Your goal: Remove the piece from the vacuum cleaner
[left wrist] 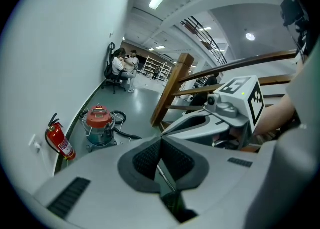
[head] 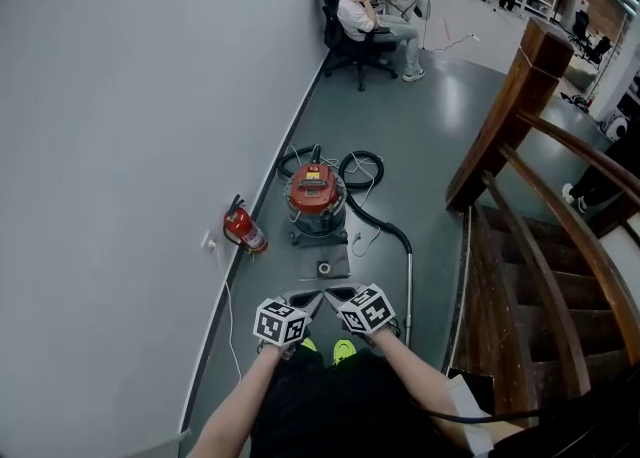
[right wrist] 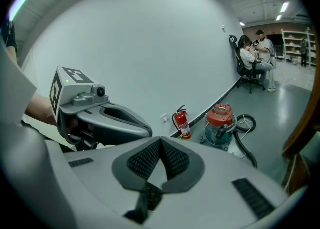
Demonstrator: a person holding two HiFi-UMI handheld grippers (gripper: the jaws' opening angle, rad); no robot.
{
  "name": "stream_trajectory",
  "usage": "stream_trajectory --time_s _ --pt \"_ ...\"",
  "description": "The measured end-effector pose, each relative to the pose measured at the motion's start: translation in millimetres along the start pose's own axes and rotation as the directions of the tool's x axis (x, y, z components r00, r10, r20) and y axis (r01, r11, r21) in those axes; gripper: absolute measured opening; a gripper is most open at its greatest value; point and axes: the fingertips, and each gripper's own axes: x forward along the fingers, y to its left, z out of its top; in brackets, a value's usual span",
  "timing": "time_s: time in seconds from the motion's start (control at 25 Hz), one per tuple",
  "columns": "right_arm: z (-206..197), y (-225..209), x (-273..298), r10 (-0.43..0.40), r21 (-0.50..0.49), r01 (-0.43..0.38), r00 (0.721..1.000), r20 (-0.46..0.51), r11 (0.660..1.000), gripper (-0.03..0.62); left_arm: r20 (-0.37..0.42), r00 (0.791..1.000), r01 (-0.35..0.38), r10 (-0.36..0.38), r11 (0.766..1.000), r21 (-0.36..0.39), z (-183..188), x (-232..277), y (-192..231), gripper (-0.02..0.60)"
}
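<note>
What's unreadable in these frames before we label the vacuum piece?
- Head view: vacuum cleaner is too small to tell which piece detaches.
- Head view: the lower end of the wand is lost behind the right tool and arm.
- Left gripper view: the floor in front is blocked by the left tool's own body.
- Right gripper view: the fire extinguisher label is too small to read.

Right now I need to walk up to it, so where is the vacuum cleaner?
In the head view the vacuum cleaner stands on the floor ahead, by the wall, just right of the fire extinguisher.
</note>
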Motion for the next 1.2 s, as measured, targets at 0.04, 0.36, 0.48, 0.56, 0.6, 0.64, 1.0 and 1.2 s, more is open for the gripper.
stream_trajectory --time_s 0.04,0.36,0.48,0.56,0.6,0.64,1.0,1.2 --pt "1.1 0.9 -0.9 -0.002 -0.002 0.002 1.000 0.002 1.000 0.015 0.007 1.000 -0.006 0.006 1.000 -0.004 0.6 -1.4 -0.7 0.009" --pt "13.8 7.6 -5.0 -0.031 -0.010 0.032 0.999 0.040 0.999 0.014 0.022 1.000 -0.009 0.008 1.000 0.014 9.6 -12.4 -1.4 0.009" --pt "15.9 9.3 -4.6 -0.032 -0.007 0.032 0.998 0.049 0.999 0.014 0.030 0.999 -0.011 0.011 1.000 0.011 10.8 -14.9 -0.5 0.009" --pt "17.0 10.1 -4.6 -0.030 -0.013 0.031 0.999 0.045 0.999 0.014 0.034 0.999 -0.012 0.012 1.000 0.007 11.6 -16.0 -0.3 0.009" --pt "17.2 10.6 -4.6 -0.030 -0.016 0.030 0.999 0.044 0.999 0.014 0.035 0.999 -0.011 0.011 1.000 0.006 11.7 -16.6 -0.4 0.009" --pt "16.9 11.1 -4.5 -0.029 -0.017 0.030 0.999 0.043 0.999 0.014 0.034 0.999 -0.009 0.009 1.000 0.005 11.3 -16.9 -0.7 0.009" --pt "8.3 10.3 -4.9 -0.019 -0.022 0.019 0.999 0.026 1.000 0.014 0.040 0.999 -0.010 0.011 1.000 -0.022 4.9 -14.3 -4.4 0.009" --pt "9.0 6.1 -5.7 -0.018 -0.011 0.018 0.999 0.029 1.000 0.014 0.047 0.999 -0.012 0.013 1.000 -0.022 8.2 -11.0 -4.7 0.009"
